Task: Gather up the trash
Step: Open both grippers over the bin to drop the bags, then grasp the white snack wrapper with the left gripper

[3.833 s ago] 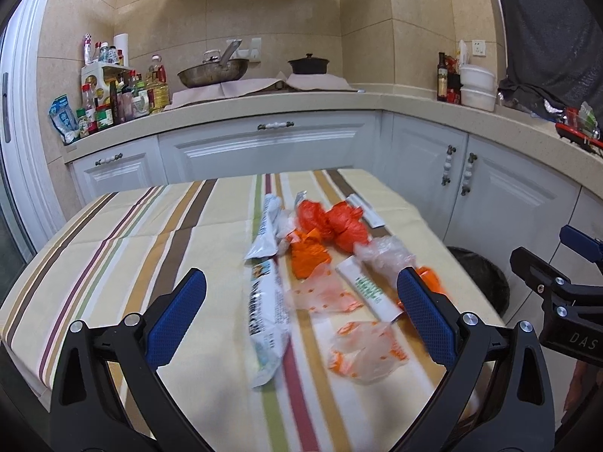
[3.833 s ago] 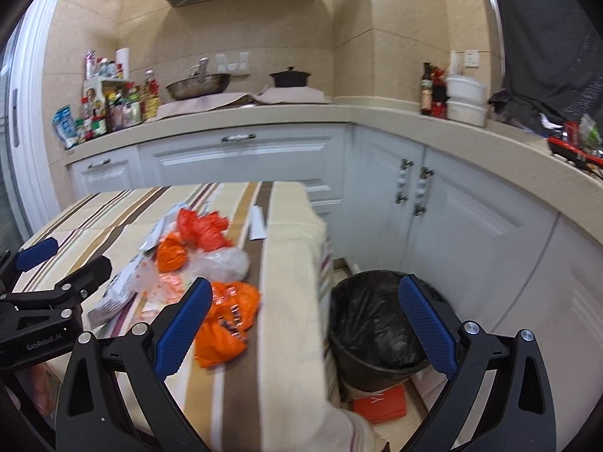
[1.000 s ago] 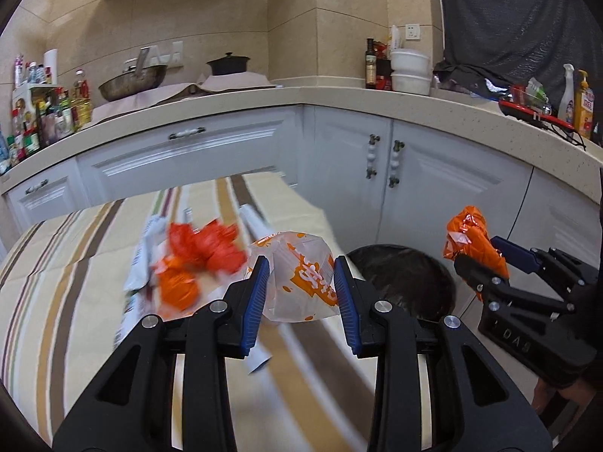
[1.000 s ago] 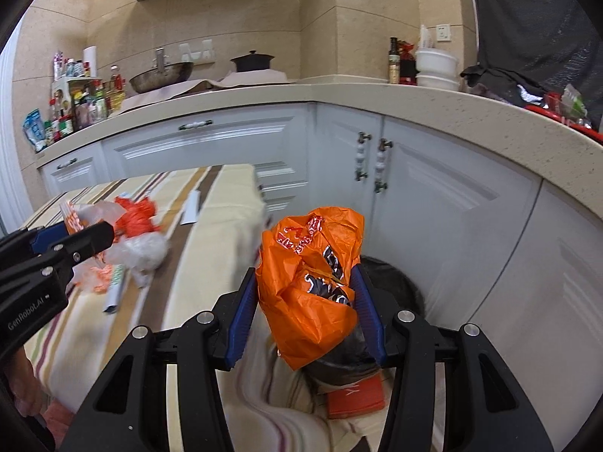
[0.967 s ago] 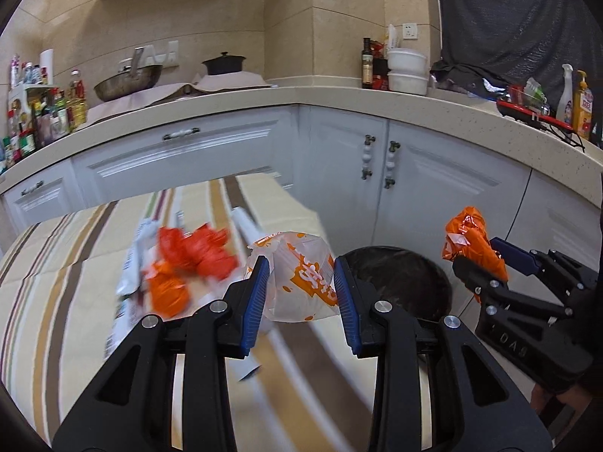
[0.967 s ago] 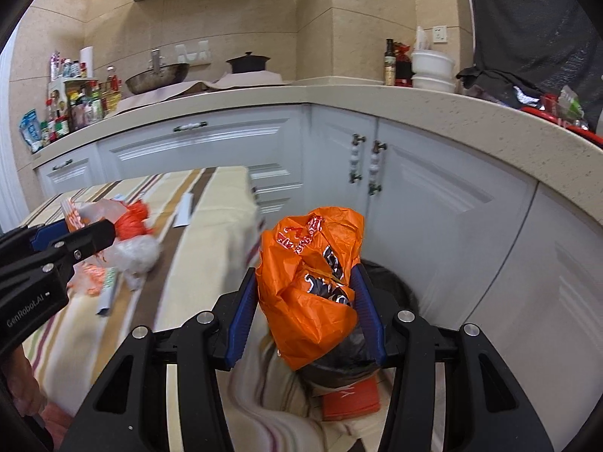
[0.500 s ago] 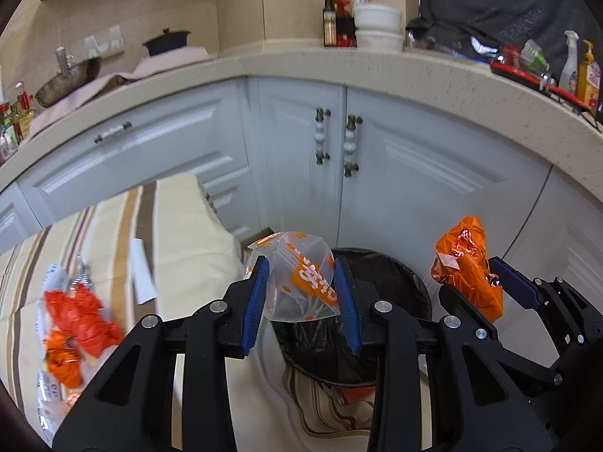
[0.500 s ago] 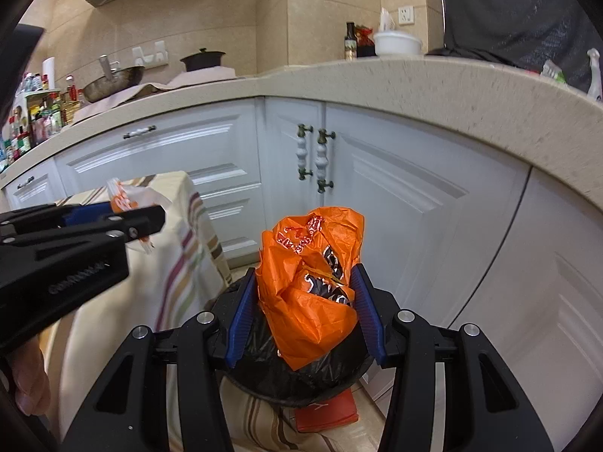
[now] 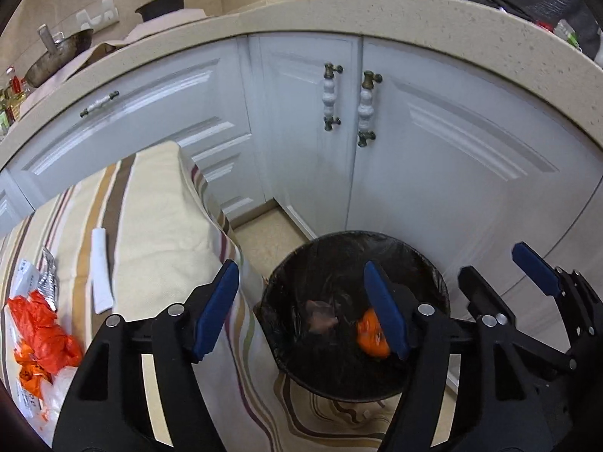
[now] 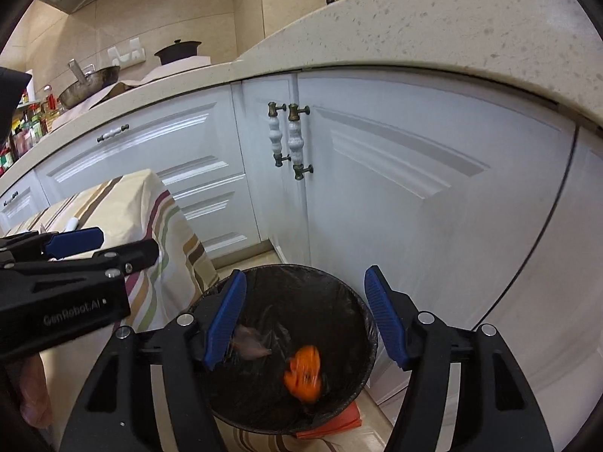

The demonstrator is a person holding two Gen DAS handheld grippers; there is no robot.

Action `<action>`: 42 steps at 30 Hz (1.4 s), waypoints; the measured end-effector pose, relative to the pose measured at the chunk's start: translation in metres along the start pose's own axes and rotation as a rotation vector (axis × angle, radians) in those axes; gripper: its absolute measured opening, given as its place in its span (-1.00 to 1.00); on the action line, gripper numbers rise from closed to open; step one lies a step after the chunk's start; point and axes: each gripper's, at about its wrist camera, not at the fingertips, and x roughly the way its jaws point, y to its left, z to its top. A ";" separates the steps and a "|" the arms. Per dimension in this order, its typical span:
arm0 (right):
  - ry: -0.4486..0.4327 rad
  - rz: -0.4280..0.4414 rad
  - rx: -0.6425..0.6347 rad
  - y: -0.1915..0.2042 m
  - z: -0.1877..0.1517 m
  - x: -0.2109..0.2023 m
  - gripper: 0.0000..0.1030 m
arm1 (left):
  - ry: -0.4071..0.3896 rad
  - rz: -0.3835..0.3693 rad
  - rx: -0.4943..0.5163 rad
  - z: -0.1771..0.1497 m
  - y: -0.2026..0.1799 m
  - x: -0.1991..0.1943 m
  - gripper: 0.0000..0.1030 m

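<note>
The left gripper (image 9: pixel 301 307) and right gripper (image 10: pixel 305 320) both hang over the black-lined trash bin (image 10: pixel 354 309), jaws opening, nothing between them. Inside the bin a blurred orange bag (image 10: pixel 304 373) and a pale clear bag (image 10: pixel 250 342) lie apart. Left of the bin, on the striped bench (image 9: pixel 158 226), more orange trash (image 9: pixel 41 331) and a white wrapper (image 9: pixel 101 271) lie.

left wrist: down, near | right wrist: down, near | shared: bin (image 9: pixel 433 282)
</note>
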 end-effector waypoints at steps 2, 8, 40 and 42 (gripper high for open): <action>-0.013 -0.003 0.001 0.002 0.001 -0.010 0.26 | -0.023 0.000 -0.014 0.002 0.005 -0.009 0.36; -0.069 0.018 0.001 0.018 0.008 -0.042 0.30 | -0.127 0.015 -0.048 -0.004 0.029 -0.057 0.49; -0.078 0.330 -0.229 0.213 -0.056 -0.126 0.37 | -0.196 0.294 -0.283 -0.181 0.224 -0.194 0.58; -0.074 0.329 -0.231 0.213 -0.057 -0.127 0.37 | -0.177 0.298 -0.281 -0.189 0.225 -0.188 0.58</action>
